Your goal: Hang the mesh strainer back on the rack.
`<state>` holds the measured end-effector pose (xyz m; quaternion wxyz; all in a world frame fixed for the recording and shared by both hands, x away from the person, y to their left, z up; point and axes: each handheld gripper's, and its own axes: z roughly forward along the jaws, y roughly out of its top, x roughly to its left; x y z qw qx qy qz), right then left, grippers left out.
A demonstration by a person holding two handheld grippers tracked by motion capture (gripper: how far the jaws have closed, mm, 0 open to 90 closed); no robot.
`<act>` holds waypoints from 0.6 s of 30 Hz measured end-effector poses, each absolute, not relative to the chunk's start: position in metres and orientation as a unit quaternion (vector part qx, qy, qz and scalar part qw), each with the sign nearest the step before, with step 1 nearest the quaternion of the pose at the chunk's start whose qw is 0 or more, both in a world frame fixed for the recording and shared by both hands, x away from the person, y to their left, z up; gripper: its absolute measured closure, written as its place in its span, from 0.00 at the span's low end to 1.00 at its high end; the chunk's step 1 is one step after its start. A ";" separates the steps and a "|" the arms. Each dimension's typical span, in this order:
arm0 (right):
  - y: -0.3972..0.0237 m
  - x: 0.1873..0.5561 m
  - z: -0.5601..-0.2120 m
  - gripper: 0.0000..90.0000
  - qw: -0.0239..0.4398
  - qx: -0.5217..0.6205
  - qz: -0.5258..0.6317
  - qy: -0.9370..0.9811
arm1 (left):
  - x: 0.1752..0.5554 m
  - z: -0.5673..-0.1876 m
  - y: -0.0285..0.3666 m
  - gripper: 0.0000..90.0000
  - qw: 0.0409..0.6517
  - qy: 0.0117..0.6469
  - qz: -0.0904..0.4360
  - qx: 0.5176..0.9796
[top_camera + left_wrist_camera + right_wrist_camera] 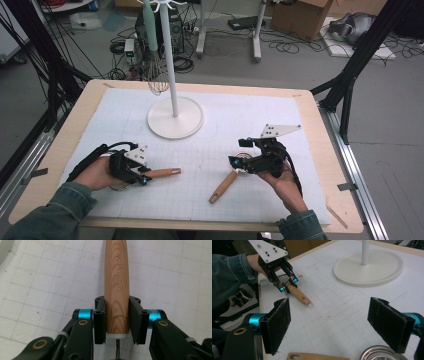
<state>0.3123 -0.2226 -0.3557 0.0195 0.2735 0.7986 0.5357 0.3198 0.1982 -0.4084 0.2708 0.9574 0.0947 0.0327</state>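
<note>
Two wooden-handled kitchen tools [162,173] [223,187] lie flat on the white mat.

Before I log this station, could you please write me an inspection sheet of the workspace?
Surface: wooden table under a white gridded mat.
Job's things: left wooden-handled tool lying on the mat; second one lying by the right gripper, with a metal piece at its end.
Clutter: white stand at the back, a whisk hanging from it.
Grippers: left gripper closed on the left handle; right gripper open, holding nothing.
Cables: one trailing from each gripper; many on the floor.
Surroundings: cardboard box, black frame posts.
</note>
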 end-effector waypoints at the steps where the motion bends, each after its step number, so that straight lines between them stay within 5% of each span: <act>1: -0.222 0.312 -0.356 0.20 0.016 0.274 0.535 0.799 | 0.319 -0.407 0.198 0.76 0.275 0.095 0.035 0.956; 18: -0.187 0.311 -0.362 0.20 0.000 0.253 0.545 0.800 | 0.307 -0.380 0.197 0.76 0.346 0.104 0.062 0.930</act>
